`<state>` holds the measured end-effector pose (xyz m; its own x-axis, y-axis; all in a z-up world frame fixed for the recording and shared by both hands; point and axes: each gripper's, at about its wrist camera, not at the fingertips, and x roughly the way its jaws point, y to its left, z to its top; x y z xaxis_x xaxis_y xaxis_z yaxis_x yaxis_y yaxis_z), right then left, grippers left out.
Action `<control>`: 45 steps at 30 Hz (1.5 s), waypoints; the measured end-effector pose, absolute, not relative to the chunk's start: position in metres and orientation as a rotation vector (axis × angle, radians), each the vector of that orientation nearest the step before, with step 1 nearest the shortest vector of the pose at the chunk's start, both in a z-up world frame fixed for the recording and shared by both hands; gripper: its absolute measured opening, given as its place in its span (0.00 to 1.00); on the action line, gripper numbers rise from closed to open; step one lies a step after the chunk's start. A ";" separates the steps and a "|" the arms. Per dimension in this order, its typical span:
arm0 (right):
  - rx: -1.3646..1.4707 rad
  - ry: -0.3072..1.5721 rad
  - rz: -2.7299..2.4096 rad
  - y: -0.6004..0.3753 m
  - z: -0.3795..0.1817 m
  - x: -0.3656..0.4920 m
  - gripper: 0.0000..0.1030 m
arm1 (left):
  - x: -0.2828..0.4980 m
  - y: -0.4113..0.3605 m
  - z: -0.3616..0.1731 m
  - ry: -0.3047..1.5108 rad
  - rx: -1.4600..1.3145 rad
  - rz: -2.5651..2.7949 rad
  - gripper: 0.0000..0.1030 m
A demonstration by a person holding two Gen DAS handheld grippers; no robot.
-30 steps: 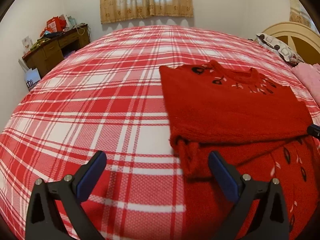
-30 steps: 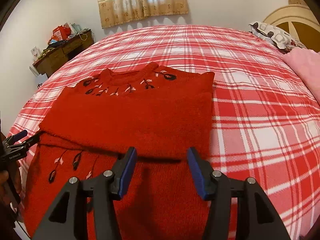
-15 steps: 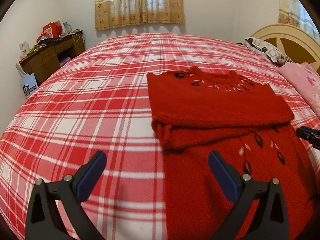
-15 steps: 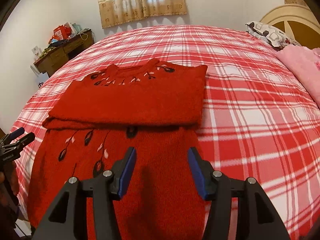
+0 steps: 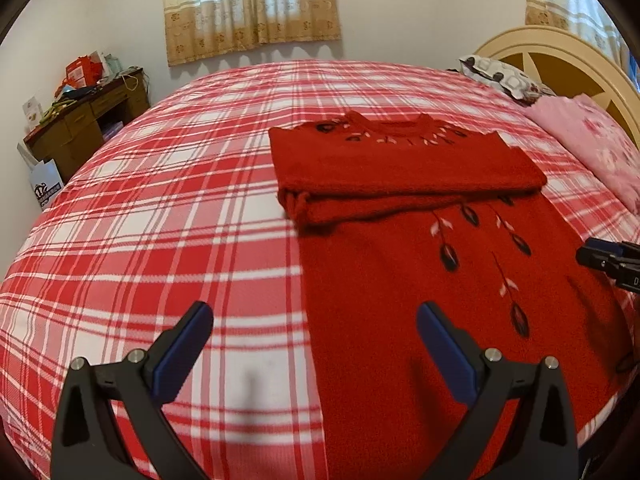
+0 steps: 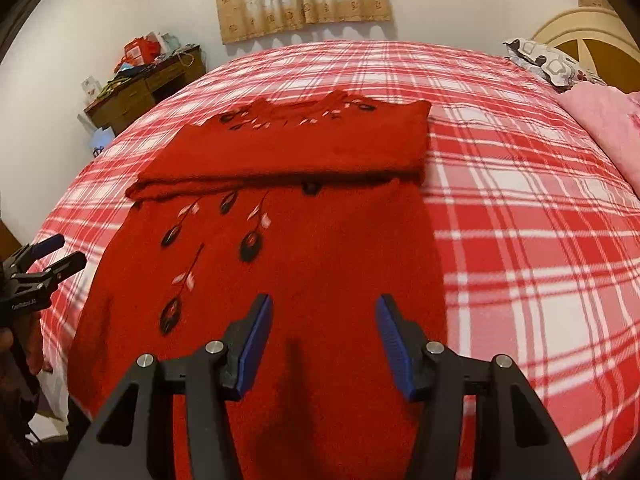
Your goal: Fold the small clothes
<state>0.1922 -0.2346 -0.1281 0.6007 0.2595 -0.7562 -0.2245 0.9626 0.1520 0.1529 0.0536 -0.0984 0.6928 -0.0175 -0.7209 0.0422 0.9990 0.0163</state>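
A red knitted sweater (image 5: pixel 420 264) with dark leaf embroidery lies flat on the red-and-white plaid bed (image 5: pixel 180 208). Its sleeves are folded across the chest in a band (image 5: pixel 400 172) below the neckline. It also shows in the right wrist view (image 6: pixel 288 248). My left gripper (image 5: pixel 314 320) is open and empty, hovering over the sweater's lower left edge. My right gripper (image 6: pixel 324 312) is open and empty above the sweater's lower right part. The right gripper's tip shows at the right edge of the left wrist view (image 5: pixel 608 260); the left gripper shows at the left edge of the right wrist view (image 6: pixel 44 256).
A pink blanket (image 5: pixel 592 144) and a patterned pillow (image 5: pixel 500 76) lie by the cream headboard (image 5: pixel 560 52) on the right. A cluttered wooden desk (image 5: pixel 84 116) stands against the far left wall. Curtains (image 5: pixel 252 4) hang behind the bed.
Both grippers have pulled back toward the near edge of the bed, away from the folded sleeves, so more of the sweater's lower body shows. Both stayed open and empty.
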 end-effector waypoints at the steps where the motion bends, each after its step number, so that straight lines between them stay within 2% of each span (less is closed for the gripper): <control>1: 0.040 0.884 0.282 -0.233 -0.128 0.188 0.54 | 0.150 0.054 -0.099 0.807 0.030 -0.037 1.00; 8: 0.045 0.895 0.295 -0.228 -0.129 0.163 0.57 | 0.133 0.048 -0.105 0.834 0.032 -0.054 1.00; 25: 0.075 0.896 0.269 -0.242 -0.137 0.098 0.58 | 0.071 0.043 -0.123 0.937 0.028 -0.140 1.00; 28: 0.108 0.885 0.258 -0.247 -0.138 0.093 0.58 | 0.066 0.044 -0.126 0.956 0.010 -0.157 0.94; 30: 0.118 0.875 0.254 -0.249 -0.136 0.090 0.58 | 0.064 0.046 -0.127 0.977 -0.019 -0.175 0.86; 32: 0.112 0.860 0.254 -0.249 -0.133 0.087 0.58 | 0.061 0.047 -0.131 1.005 -0.044 -0.191 0.74; 34: 0.111 0.846 0.251 -0.249 -0.130 0.085 0.58 | 0.057 0.048 -0.135 1.028 -0.060 -0.206 0.67; 37: 0.118 0.829 0.261 -0.249 -0.126 0.082 0.58 | 0.053 0.050 -0.139 1.054 -0.088 -0.201 0.67; 40: 0.116 0.821 0.257 -0.250 -0.124 0.081 0.58 | 0.051 0.051 -0.146 1.080 -0.115 -0.212 0.59; 45: 0.127 0.812 0.248 -0.253 -0.123 0.081 0.58 | 0.050 0.049 -0.149 1.091 -0.141 -0.229 0.59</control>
<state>0.0806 -0.2530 -0.1231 0.6612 0.2667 -0.7012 -0.1700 0.9636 0.2063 0.0503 0.0491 -0.1489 0.4411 -0.2531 -0.8610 0.1144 0.9674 -0.2258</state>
